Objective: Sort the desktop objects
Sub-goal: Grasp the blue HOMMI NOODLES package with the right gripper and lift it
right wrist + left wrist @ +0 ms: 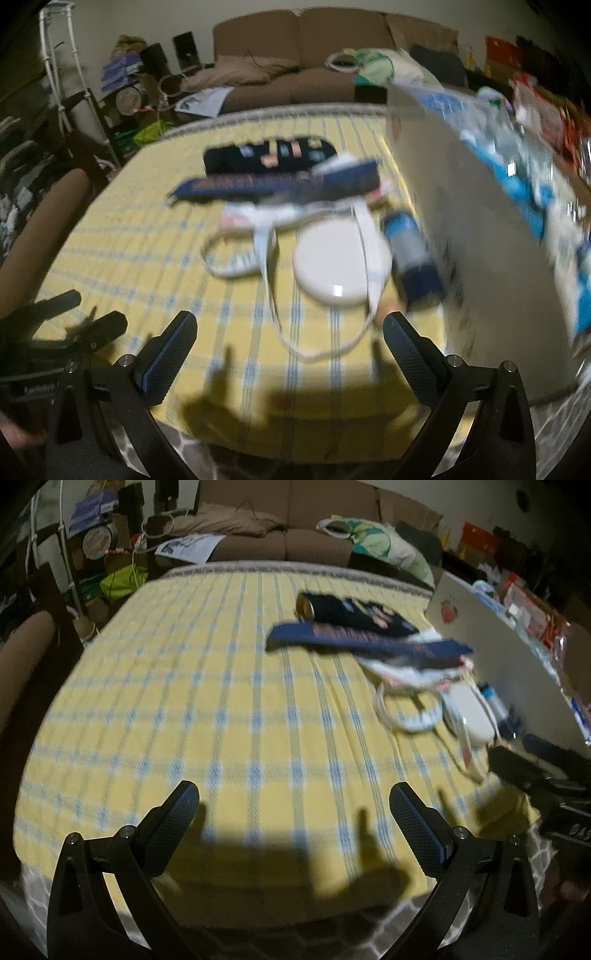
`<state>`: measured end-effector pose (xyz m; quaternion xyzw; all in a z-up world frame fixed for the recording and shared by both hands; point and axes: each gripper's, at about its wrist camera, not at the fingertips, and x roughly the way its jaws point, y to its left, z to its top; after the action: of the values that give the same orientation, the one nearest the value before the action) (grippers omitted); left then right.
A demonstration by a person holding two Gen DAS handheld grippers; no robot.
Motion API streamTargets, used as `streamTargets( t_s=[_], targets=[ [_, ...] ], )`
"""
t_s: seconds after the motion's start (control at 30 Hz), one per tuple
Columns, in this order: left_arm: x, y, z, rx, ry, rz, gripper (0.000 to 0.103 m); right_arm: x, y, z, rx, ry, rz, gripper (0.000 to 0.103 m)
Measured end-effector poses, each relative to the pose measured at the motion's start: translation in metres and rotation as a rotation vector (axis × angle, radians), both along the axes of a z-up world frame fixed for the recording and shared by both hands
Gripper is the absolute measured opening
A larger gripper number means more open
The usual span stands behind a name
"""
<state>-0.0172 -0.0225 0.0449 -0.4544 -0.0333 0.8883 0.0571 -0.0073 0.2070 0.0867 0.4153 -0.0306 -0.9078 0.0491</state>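
On a yellow checked cloth (184,701) lie a black pencil case (354,613), a long dark blue box (362,642), a white round case (341,258), a white cable (273,280) and a blue-capped tube (410,251). The same pile shows in the right wrist view, with the pencil case (269,155) and blue box (280,184). My left gripper (293,805) is open and empty above the cloth's near edge. My right gripper (290,332) is open and empty, just short of the cable loop.
An open grey laptop lid (472,236) stands at the table's right, with cluttered boxes behind it. A brown sofa (288,528) lies beyond the far edge. The other gripper (66,332) shows at the left in the right wrist view.
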Motion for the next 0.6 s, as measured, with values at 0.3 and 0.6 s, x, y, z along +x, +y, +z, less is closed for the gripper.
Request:
streamTargets(
  t_s=[0.3, 0.6],
  targets=[
    [-0.076, -0.009, 0.019, 0.023, -0.011, -0.063, 0.103, -0.072, 0.009, 0.024, -0.114, -0.065, 0.024, 0.102],
    [-0.134, -0.029, -0.004, 0.327, -0.125, 0.033, 0.09, -0.13, 0.031, -0.012, -0.533, -0.212, -0.123, 0.08]
  ],
)
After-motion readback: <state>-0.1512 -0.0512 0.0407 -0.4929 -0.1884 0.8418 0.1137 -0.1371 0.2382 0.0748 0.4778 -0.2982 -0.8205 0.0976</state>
